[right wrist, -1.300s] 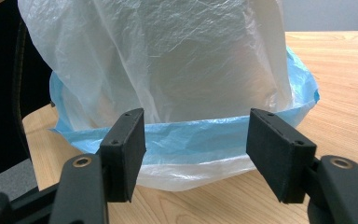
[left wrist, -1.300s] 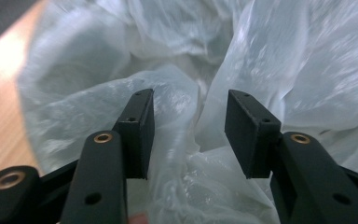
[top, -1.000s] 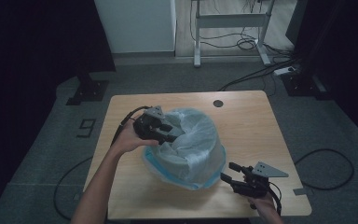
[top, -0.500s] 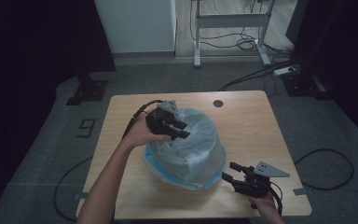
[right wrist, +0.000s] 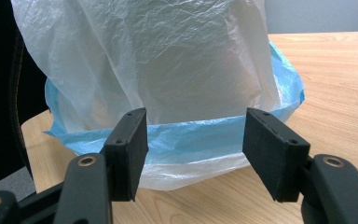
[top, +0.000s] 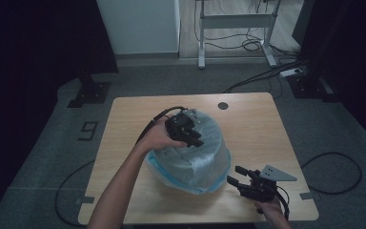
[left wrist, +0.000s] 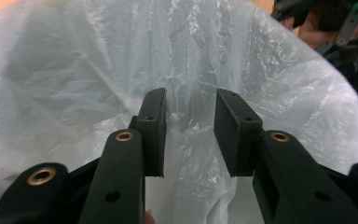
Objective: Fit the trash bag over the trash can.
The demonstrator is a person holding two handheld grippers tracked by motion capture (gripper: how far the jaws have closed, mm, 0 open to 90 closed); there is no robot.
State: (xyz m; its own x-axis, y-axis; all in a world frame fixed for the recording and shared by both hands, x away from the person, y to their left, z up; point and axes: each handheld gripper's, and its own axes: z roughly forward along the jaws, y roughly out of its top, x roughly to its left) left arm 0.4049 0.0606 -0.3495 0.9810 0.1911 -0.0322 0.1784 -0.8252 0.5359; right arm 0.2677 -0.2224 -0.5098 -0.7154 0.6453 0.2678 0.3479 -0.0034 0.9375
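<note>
Atop the crinkled translucent white plastic bag with blue hem (top: 190, 157), the left gripper (top: 194, 138) narrows, jaws just closing on film (not yet pinched); the right gripper (top: 233, 175), at five o'clock, gapes empty.

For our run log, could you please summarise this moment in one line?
left gripper: closing, over bag top | right gripper: open, beside bag hem | table

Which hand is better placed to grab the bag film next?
Left, likely. The left claw sits atop the plastic bag, film between its jaws, which have just been closing. The right claw waits open near the blue hem.
</note>
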